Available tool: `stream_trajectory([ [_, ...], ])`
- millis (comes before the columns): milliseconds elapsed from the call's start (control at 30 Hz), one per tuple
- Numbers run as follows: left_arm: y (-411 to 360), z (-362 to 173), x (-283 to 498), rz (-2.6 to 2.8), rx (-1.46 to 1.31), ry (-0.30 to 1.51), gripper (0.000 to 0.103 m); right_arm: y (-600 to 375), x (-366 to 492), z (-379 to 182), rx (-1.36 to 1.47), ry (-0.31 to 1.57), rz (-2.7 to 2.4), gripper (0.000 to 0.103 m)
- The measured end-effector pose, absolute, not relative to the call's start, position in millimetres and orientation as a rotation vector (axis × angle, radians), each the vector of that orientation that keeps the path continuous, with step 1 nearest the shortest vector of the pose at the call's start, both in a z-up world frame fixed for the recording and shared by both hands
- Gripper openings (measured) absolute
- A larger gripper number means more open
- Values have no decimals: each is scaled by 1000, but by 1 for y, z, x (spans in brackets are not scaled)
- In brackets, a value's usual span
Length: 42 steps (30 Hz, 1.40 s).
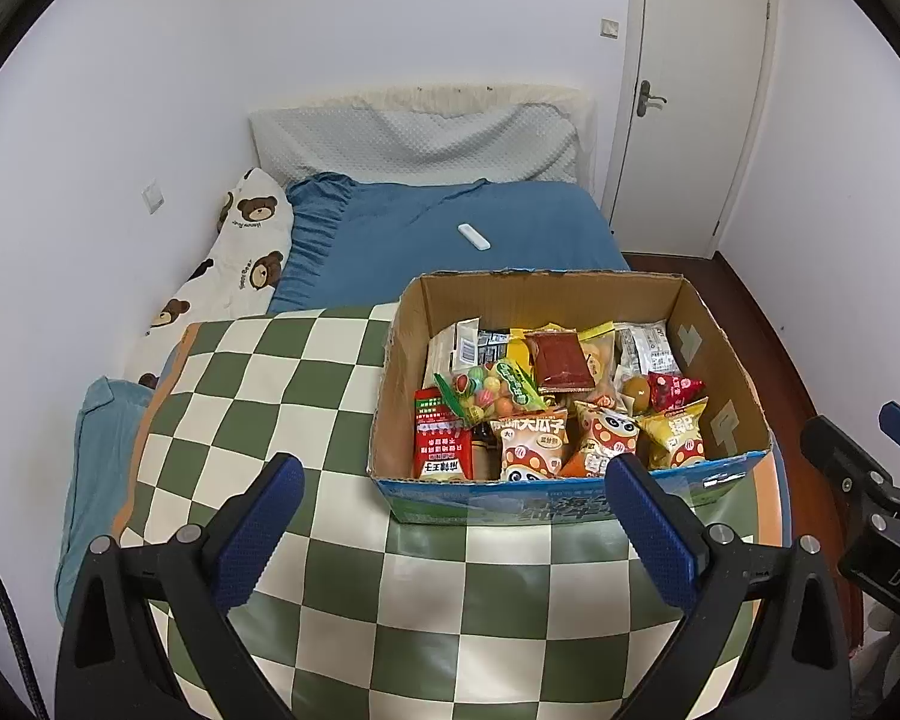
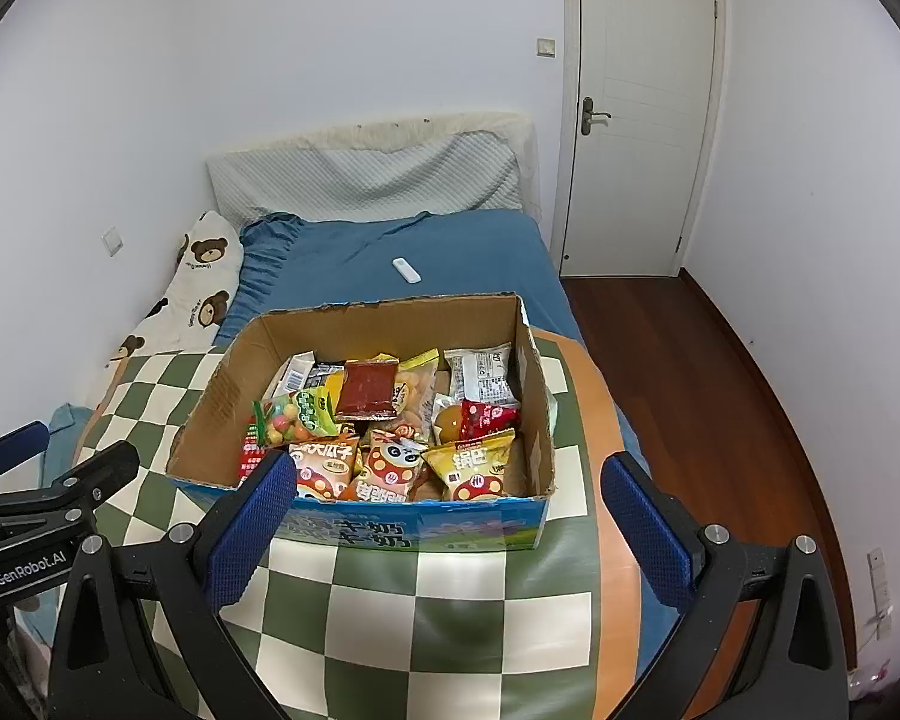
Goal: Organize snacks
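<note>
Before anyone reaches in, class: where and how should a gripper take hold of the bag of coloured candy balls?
Grip the candy-ball bag by its flat crimped green end, coming down from above. It lies on top of the pile inside the cardboard box, whose walls block sideways approaches.

- We see soft, even indoor light with a cool tint in both views.
- Shadows are faint, deepest inside the box.
- Fisheye distortion bends the door; black vignette fills the corners.
- Focus is sharp, with slight softness toward the edges.
</note>
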<state>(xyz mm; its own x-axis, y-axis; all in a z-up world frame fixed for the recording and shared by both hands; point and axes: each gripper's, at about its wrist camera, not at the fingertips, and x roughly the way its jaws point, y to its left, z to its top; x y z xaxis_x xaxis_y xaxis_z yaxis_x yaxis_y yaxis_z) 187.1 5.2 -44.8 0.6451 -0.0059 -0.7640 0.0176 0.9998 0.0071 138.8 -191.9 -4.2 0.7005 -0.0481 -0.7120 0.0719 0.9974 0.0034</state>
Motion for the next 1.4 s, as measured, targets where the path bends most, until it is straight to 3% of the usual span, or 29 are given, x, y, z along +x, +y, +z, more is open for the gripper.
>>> stream_trajectory([
  [1400, 3, -34, 182, -20, 21, 847, 103, -191, 131, 6, 53, 787, -67, 103],
])
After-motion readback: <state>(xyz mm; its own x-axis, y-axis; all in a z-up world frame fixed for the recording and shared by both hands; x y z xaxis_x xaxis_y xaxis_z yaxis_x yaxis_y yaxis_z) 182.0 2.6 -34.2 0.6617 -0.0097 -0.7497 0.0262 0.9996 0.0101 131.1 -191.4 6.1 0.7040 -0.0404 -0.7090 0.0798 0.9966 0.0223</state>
